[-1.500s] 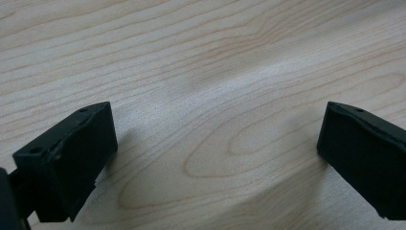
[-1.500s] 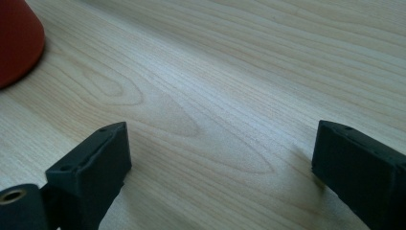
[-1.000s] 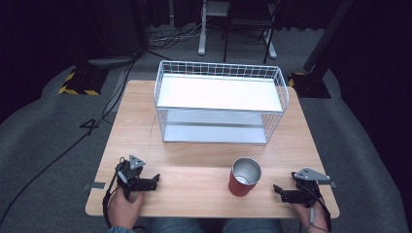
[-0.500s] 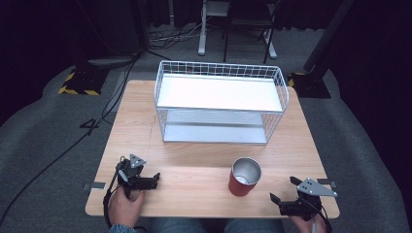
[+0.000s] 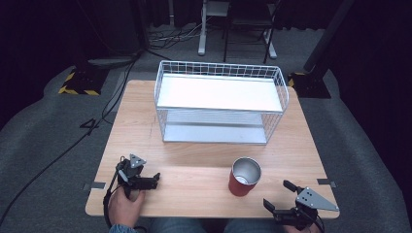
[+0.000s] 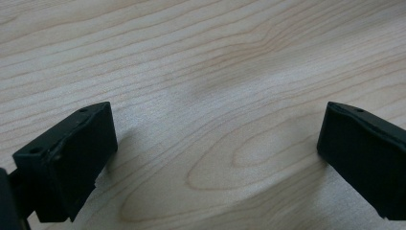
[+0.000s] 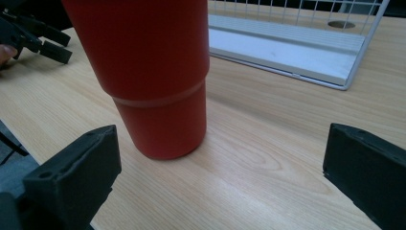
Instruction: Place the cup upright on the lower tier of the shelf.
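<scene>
The red cup (image 5: 244, 176) stood upright on the tabletop (image 5: 204, 160), near the front edge and right of the middle, its open mouth showing a metal lining. It was in front of the wire rack (image 5: 221, 102), which sat toward the back edge with a white shelf on top and another below.

The right gripper (image 5: 282, 194) was at the front right corner, close to the cup but apart from it. Its jaws had just been opening and stood wide, released, with nothing between the pads. In the right gripper view the cup (image 7: 148, 76) rose ahead of the left jaw, its base clear of both jaws, and the rack's lower shelf (image 7: 287, 45) lay beyond it.

The left gripper (image 5: 154, 179) rested near the front left corner, held by a hand (image 5: 125, 204) at the tabletop's front edge, well apart from the cup. In the left gripper view its jaws were spread wide over bare wood (image 6: 215, 96), grasping nothing.
</scene>
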Motion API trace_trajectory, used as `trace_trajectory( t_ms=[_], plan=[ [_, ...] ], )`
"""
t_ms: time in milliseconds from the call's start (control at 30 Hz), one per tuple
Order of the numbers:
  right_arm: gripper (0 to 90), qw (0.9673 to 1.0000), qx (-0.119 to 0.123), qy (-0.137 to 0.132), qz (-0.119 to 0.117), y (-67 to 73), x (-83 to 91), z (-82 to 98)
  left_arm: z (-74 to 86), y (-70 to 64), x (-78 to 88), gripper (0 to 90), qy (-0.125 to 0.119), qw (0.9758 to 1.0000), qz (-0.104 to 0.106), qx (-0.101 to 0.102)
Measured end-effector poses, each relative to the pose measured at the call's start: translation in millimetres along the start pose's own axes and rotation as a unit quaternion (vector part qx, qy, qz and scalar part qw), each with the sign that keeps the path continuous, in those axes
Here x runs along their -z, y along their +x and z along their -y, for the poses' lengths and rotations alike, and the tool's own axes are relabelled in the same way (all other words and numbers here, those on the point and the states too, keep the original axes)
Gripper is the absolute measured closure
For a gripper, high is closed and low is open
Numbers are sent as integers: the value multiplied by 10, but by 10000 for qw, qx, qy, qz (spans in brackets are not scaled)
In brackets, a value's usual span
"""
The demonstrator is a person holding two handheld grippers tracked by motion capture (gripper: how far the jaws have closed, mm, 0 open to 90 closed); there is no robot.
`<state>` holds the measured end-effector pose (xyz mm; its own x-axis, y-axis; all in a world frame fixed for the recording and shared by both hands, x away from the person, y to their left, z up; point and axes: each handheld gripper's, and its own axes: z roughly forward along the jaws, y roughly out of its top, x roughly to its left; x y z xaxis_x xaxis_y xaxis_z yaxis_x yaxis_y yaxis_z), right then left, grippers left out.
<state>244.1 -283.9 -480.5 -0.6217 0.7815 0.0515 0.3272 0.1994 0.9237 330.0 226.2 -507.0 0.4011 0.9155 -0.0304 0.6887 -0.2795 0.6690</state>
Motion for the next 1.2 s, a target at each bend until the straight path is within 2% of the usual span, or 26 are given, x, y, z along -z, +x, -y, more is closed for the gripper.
trace_trajectory(
  t_ms=[67, 233, 467, 900, 1200],
  plan=[
    [0, 9999, -9, -120, 71, 37, -6, 8, 0, 0, 0, 2, 0, 10000, 1, -1],
    [0, 9997, -129, -202, 38, 120, -62, 32, 0, 0, 0, 2, -1, 10000, 0, 0],
    [0, 9993, 10, -362, 109, 236, -216, 8, -2, 2, -1, 2, 4, 10000, 4, -15],
    [0, 9998, -41, -204, -30, 348, -489, -15, -4, 2, -3, 2, 4, 10000, 4, -15],
    [0, 9999, -120, -53, -6, 454, -699, -36, -5, 1, -5, 2, 0, 10000, 2, -4]
  ],
)
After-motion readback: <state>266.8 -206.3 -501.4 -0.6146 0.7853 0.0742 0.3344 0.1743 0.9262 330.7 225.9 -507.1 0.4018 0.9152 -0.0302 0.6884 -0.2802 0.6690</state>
